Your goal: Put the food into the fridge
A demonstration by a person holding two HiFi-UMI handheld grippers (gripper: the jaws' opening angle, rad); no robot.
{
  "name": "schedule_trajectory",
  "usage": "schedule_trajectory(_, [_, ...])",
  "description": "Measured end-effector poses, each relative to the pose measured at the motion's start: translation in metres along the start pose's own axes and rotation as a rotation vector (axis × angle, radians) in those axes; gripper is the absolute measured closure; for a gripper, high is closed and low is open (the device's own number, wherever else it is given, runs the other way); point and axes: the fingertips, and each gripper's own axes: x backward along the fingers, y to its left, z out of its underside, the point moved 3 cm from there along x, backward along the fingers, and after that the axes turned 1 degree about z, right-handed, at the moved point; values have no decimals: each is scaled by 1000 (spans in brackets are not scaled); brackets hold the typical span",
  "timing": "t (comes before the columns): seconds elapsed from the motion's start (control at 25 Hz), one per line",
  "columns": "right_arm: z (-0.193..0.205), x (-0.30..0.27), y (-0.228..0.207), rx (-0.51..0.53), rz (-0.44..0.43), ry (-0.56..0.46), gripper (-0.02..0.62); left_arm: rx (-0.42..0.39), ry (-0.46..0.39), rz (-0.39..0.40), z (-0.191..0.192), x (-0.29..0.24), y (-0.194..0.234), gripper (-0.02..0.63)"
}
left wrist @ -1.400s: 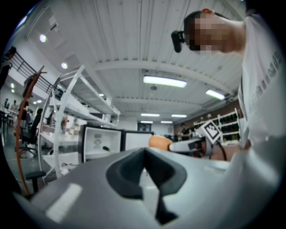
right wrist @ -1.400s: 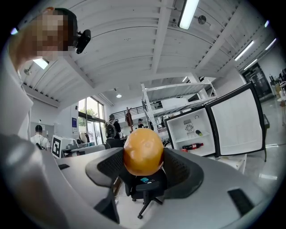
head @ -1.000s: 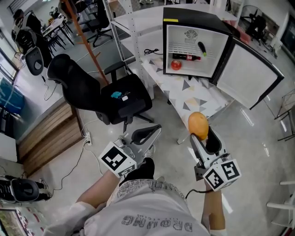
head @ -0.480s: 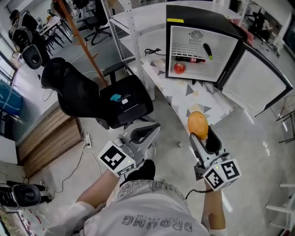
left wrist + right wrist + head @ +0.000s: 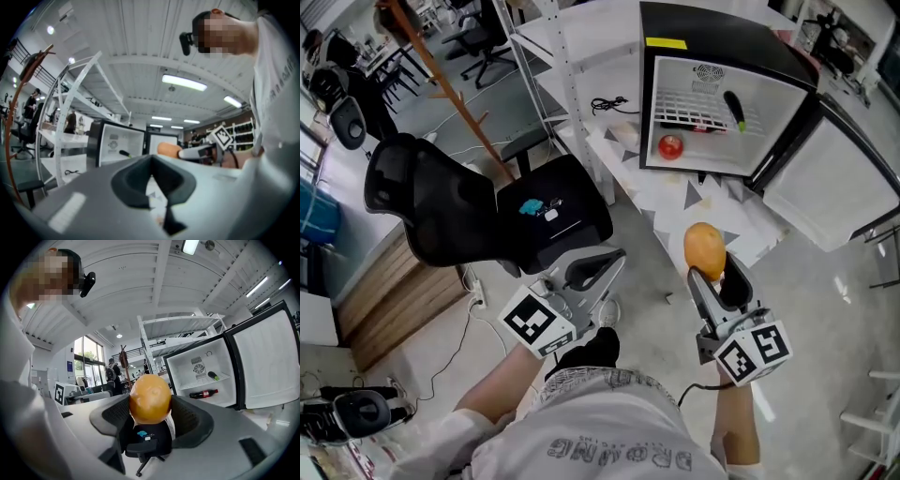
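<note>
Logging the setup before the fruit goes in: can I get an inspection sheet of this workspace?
Surface: low white table with a triangle pattern; the fridge stands on it, door open.
Job's things: orange held in the right gripper; a red fruit, a bottle and a dark green item lie inside the fridge.
Clutter: black office chair with a small blue thing on its seat.
Grippers: right gripper shut on the orange; left gripper shut, empty.
Cables: black cable on the white shelf beside the fridge.
Surroundings: wooden coat stand; desks and chairs behind.
</note>
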Motion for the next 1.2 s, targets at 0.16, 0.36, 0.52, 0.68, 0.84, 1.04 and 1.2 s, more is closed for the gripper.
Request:
schedule_trajectory(0.16, [-2,-33,-10,0,10,10,316,9,6,5,3,-11,35,600])
schedule_trajectory(0.36, [-8,-65,-23,4,43,24,316,28,8,33,5,-28,70,600])
schedule_trajectory(0.52, [-15,-91,-31,3,66,25,316,39,18,52,9,-42,99,600])
schedule_trajectory(0.68, [-20,-115,-38,1,93,33,316,50,22,75,8,-52,124,600])
schedule_trajectory(0.84, [-26,-132,-41,1,117,26,316,51,21,97,5,-59,143,600])
schedule_trajectory(1.04, [-33,-145,-45,6,139,14,316,45,20,115,1,-63,158,600])
schedule_trajectory(1.2, [-37,-155,-48,6,149,12,316,38,18,114,-4,-66,171,600])
